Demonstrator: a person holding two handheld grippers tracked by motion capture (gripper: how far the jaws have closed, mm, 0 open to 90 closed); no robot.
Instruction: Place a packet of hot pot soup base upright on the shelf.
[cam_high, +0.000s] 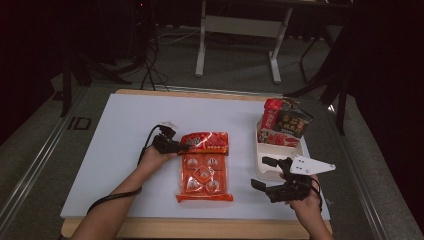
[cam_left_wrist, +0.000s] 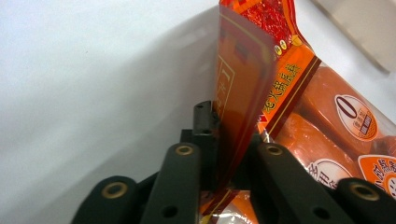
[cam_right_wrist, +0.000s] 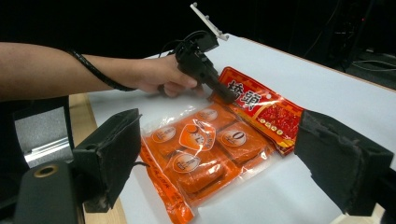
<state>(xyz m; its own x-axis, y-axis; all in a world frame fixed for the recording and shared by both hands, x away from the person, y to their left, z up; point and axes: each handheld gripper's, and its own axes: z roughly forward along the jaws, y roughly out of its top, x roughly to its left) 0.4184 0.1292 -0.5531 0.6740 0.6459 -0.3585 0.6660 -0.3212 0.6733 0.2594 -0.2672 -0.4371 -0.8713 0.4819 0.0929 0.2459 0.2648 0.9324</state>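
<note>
An orange snack bag (cam_high: 204, 167) with several wrapped pieces inside lies flat on the white table (cam_high: 120, 150), its red top end pointing away from me. My left gripper (cam_high: 183, 147) is shut on the bag's upper left corner. In the left gripper view the thin flap (cam_left_wrist: 240, 88) stands up, pinched between the black jaws of the left gripper (cam_left_wrist: 229, 135). My right gripper (cam_high: 264, 173) stands open to the right of the bag, nothing between its pads. In the right gripper view the bag (cam_right_wrist: 210, 149) lies beyond the wide-apart pads (cam_right_wrist: 112, 154), with the left gripper (cam_right_wrist: 219, 91) on its far corner.
A white tray (cam_high: 258, 150) at the right holds a red packet (cam_high: 270, 114) and a dark packet (cam_high: 292, 122), standing upright. The right gripper is just in front of it. A white desk frame (cam_high: 240, 30) stands on the floor beyond the table.
</note>
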